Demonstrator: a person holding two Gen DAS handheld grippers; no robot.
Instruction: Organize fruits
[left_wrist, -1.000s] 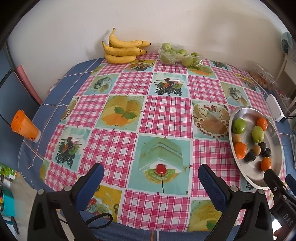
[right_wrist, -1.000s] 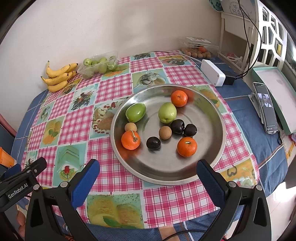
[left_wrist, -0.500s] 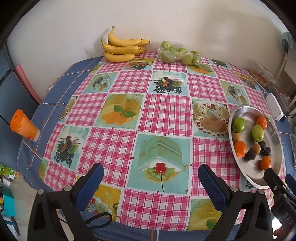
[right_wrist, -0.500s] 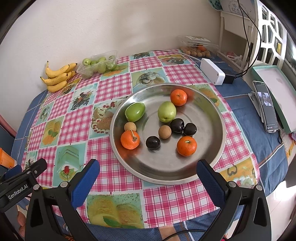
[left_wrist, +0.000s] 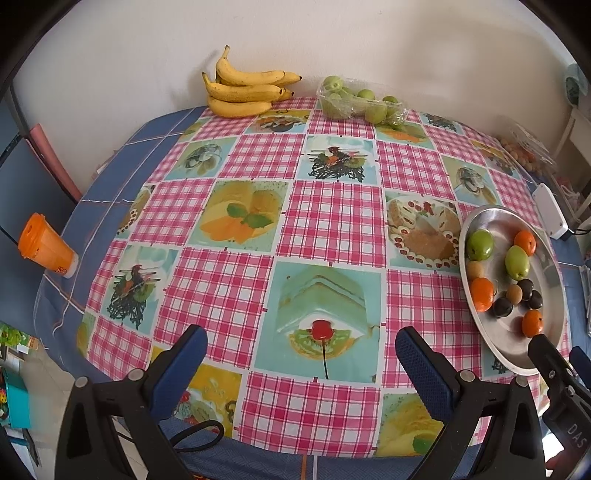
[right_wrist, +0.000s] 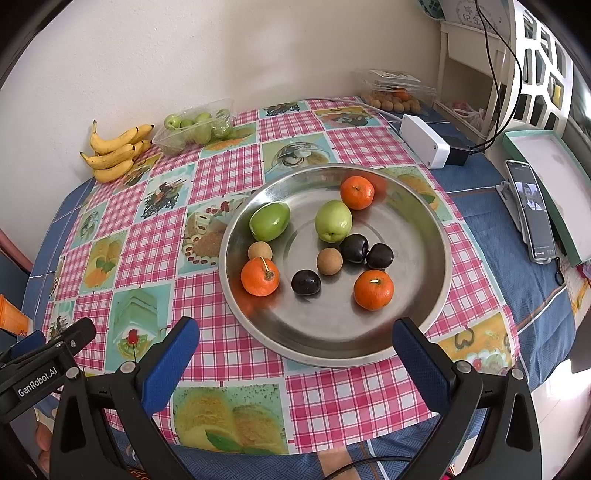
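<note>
on the steel plate (right_wrist: 424, 221) sit glossy oranges (right_wrist: 259, 277), green fruits (right_wrist: 333, 220), dark plums (right_wrist: 305, 282).

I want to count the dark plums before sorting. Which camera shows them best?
The right wrist view: the three dark plums lie near the middle of the steel plate, large and apart enough to count. The left wrist view shows them small at the right edge, crowded against other fruit.

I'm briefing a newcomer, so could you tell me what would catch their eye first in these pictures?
Probably the round steel tray of mixed fruit, oranges, green and dark ones, just ahead of the open right tool. Next, the banana bunch against the wall at the table's far edge, with a clear box of green fruit beside it.
</note>
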